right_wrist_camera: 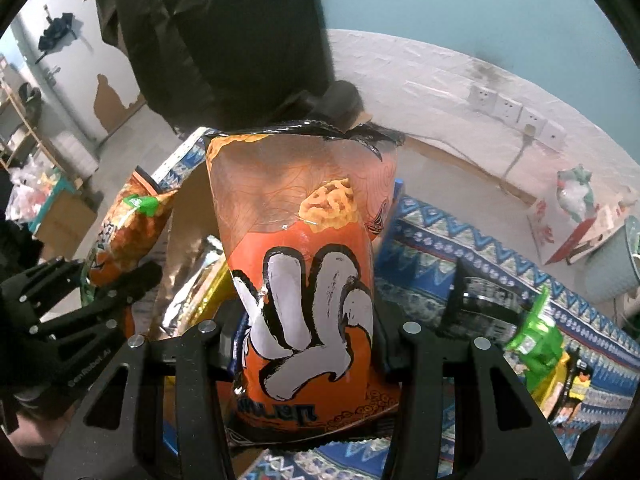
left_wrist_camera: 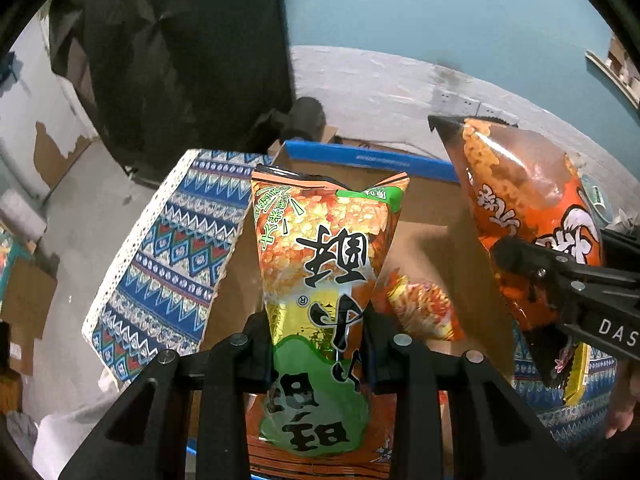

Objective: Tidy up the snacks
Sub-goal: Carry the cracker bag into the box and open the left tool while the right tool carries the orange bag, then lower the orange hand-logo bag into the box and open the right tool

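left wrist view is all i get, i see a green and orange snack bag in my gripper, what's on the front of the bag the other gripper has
Observer: The orange bag in the right gripper shows a big white cartoon hand on its front.
Operator: anything still out on the cloth to its right
Observer: Yes, a small green packet lies on the patterned cloth.
Operator: anything else out there past the cloth
Observer: A red and white bag sits on the floor by the wall.
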